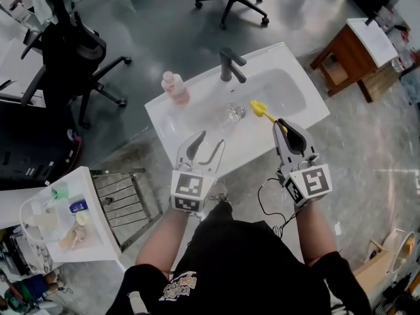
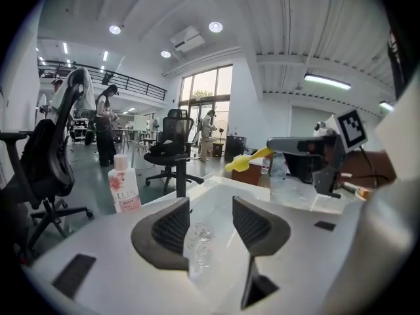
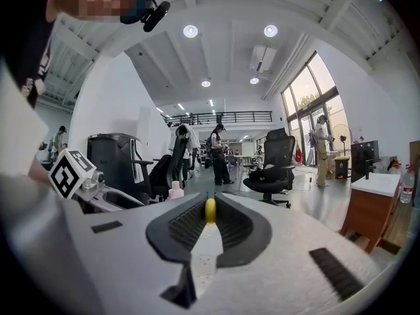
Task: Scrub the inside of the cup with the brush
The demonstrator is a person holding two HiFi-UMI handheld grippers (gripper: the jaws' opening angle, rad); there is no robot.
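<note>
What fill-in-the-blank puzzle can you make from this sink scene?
The right tongs are shut on a ____ brush. The left tongs are ____, holding nothing. The clear cup sits in the white ____. The bottle left of the faucet is ____ in colour.
Missing words: yellow; open; sink; pink.

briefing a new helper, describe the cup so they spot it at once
Find the white sink with the dark faucet. The cup is in its basin, in front of the faucet, between the pink bottle on the rim and the yellow brush. It is the only clear, see-through thing there.
</note>
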